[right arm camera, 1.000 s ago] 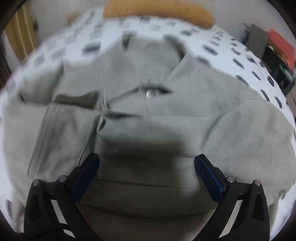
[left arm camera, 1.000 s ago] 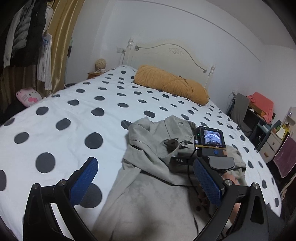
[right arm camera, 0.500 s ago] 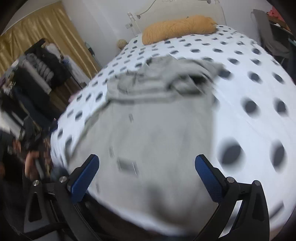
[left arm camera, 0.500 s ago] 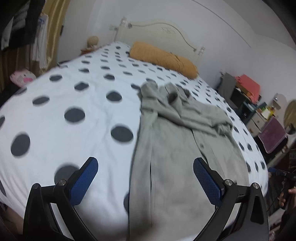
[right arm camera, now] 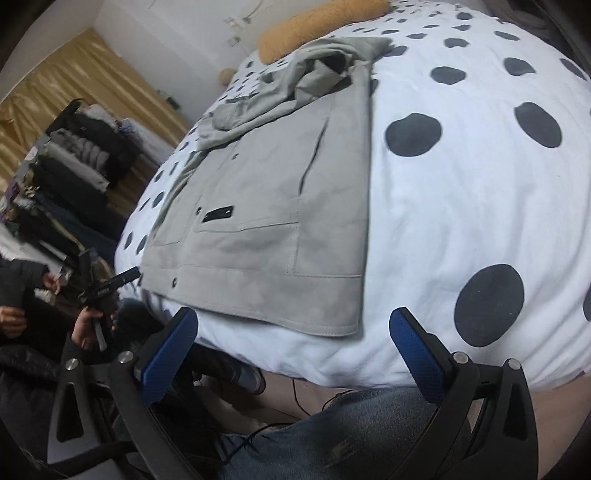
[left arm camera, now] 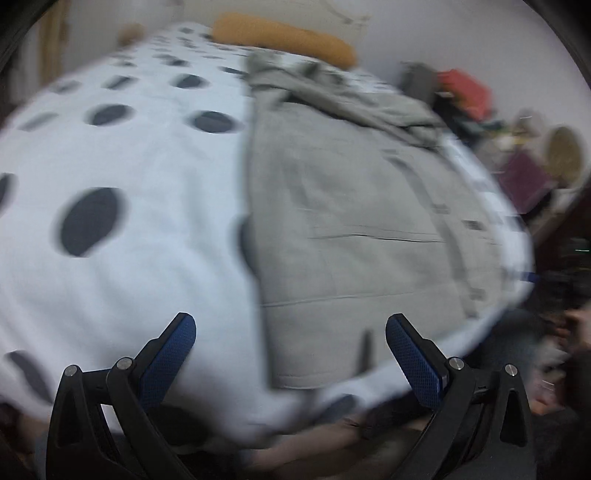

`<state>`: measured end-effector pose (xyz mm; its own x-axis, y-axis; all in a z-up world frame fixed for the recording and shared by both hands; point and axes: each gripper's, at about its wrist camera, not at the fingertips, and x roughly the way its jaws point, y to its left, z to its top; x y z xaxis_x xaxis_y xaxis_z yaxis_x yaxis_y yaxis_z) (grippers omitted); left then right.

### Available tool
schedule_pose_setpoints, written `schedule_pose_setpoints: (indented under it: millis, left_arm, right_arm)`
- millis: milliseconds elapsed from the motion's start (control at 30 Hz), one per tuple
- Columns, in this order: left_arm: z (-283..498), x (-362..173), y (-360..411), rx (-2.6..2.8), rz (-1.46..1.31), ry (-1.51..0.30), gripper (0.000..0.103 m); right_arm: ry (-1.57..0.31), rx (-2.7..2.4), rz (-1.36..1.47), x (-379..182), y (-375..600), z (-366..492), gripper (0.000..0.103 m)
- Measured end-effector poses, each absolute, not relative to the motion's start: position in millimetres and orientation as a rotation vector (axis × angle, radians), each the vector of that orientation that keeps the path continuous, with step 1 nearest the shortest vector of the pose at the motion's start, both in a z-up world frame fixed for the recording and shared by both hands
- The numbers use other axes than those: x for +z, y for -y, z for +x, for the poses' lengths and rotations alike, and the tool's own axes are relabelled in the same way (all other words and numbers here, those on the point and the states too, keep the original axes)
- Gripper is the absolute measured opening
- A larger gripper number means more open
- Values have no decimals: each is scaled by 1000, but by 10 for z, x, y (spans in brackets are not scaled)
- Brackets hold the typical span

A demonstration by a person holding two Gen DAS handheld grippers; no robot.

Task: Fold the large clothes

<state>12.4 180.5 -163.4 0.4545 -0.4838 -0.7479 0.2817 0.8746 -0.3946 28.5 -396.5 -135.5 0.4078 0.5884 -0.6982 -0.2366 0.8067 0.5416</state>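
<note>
Starting on our left, the left gripper (left arm camera: 290, 354) hangs off the foot of the bed (left arm camera: 122, 280) with its jaws spread wide and nothing between them; that view is blurred, so we read it loosely. The grey coat (left arm camera: 354, 221) lies lengthwise on the dotted cover, hem nearest us at 12 o'clock of that gripper, collar and bunched sleeves far up toward the orange pillow (left arm camera: 284, 35). On our right, the right gripper (right arm camera: 293, 350) is likewise spread and empty, with the hem corner (right arm camera: 343, 325) just past its fingertips at 12 o'clock. We judge the hem fold comes next: each gripper should pinch both layers at a corner, then lift evenly toward the collar.
</note>
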Motion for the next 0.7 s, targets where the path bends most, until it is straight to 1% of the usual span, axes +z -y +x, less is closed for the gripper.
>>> schedule_pose_setpoints:
  millis: [67, 133, 233, 367, 500, 567, 700]
  left_arm:
    - [190, -1661, -1761, -642, -260, -995, 103]
    - [315, -1751, -1712, -686, -244, -1029, 103]
    - [503, -1882, -1801, -701, -385, -1083, 103]
    - [622, -1897, -1929, -775, -510, -1130, 103]
    - [641, -1849, -1824, -793, -458, -1176, 102]
    - [624, -1820, -1756, -808, -436, -1167, 102]
    - [709, -1888, -1741, -838, -520, -1142, 102]
  right_arm:
    - [-1044, 524, 384, -1395, 3980, 319, 103]
    - [-1059, 509, 390, -1445, 4008, 374, 103]
    - [-1068, 496, 383, -1475, 4006, 450, 103]
    - [-1080, 523, 391, -1533, 3990, 555, 103]
    - [-1139, 499, 398, -1680, 3961, 766, 103]
    - [-1157, 509, 427, -1732, 3965, 839, 103]
    - [-1169, 491, 466, -1886, 4048, 935, 103]
